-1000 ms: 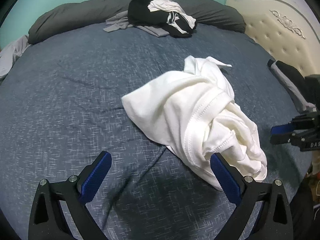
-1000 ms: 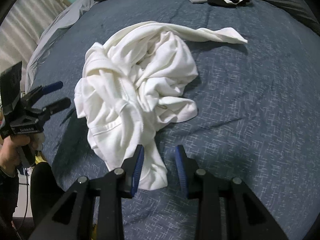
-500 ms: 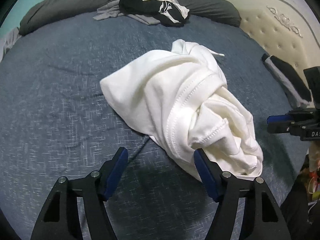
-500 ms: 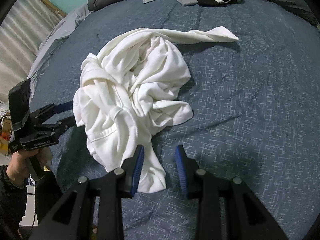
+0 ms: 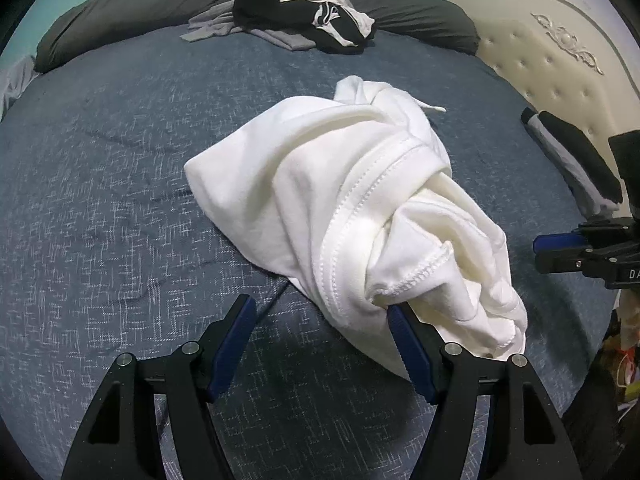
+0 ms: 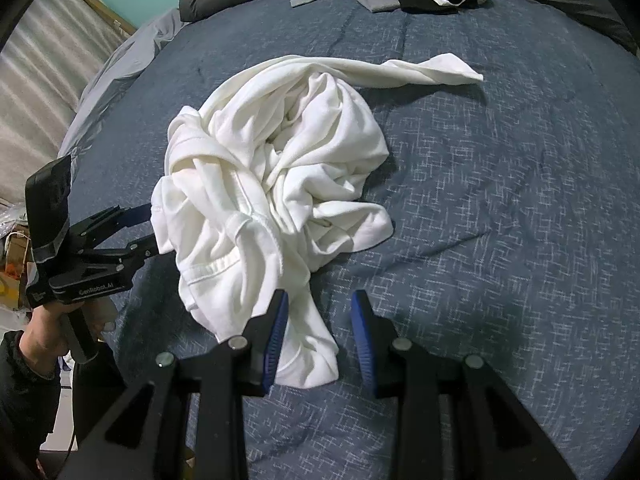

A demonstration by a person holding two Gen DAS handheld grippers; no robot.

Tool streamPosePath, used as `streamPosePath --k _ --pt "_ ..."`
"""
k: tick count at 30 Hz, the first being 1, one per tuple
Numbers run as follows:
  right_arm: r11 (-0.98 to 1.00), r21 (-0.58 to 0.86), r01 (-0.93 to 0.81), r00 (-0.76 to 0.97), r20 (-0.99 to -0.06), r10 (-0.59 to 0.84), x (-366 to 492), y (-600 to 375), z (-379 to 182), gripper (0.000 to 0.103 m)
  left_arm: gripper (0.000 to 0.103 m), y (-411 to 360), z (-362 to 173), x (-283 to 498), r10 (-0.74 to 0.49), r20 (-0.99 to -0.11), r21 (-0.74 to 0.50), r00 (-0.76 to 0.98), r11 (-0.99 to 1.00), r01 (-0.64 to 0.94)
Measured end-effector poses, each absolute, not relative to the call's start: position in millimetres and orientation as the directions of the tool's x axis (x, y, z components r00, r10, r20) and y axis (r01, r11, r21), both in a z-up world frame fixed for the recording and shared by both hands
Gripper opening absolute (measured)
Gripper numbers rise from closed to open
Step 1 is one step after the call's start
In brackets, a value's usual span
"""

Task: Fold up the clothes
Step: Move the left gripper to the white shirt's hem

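Observation:
A crumpled white garment [image 5: 320,184] lies in a heap in the middle of the blue bed [image 5: 100,200]; one sleeve [image 6: 432,70] stretches out to the right in the right wrist view. My left gripper [image 5: 320,308] is open at the heap's near edge, its right finger against the stitched hem, its left finger over bare bedding. My right gripper [image 6: 320,300] is open and narrower, low over the garment's trailing corner [image 6: 308,352], which lies between its fingers without being pinched. Each gripper shows in the other's view: right gripper [image 5: 538,248], left gripper [image 6: 151,227].
A pile of black, white and grey clothes [image 5: 312,20] sits at the far side against a long dark pillow [image 5: 120,16]. A cream padded headboard [image 5: 560,68] and a dark folded item [image 5: 576,156] are at the right. A person's hand [image 6: 52,332] holds the left gripper.
The left gripper's jaws have narrowed and it has come closer to the white garment, its right finger now at the hem. The right gripper has kept still.

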State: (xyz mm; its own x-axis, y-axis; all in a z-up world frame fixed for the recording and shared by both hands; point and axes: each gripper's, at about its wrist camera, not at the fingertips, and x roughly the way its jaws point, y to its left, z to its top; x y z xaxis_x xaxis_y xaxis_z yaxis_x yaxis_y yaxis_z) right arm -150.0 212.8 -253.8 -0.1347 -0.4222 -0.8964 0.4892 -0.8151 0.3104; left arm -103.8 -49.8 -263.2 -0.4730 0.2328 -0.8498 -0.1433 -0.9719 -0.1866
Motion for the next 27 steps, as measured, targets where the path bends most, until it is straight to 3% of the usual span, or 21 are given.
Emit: streamPosePath --k 2,5,20,27 --pt "-0.815 0.313 0.488 -0.134 -0.896 -0.424 -150 213 -254 0.032 0.051 -48 -263 -104 0.237 -0.849 -0.186 -0.473 -0.971 -0.153" --pt "-0.815 0.316 0.486 -0.132 -0.895 -0.426 -151 213 -255 0.032 0.03 -44 -263 -104 0.241 -0.848 -0.179 -0.472 -0.969 -0.173" --pt "-0.828 0.313 0.465 -0.116 -0.906 -0.408 -155 220 -267 0.032 0.008 -57 -246 -84 0.277 -0.831 -0.203 -0.483 -0.958 -0.201" --pt "-0.837 0.328 0.438 -0.083 -0.912 -0.401 -158 217 -285 0.032 0.006 -75 -229 -83 0.268 -0.811 -0.197 -0.52 -0.962 -0.188"
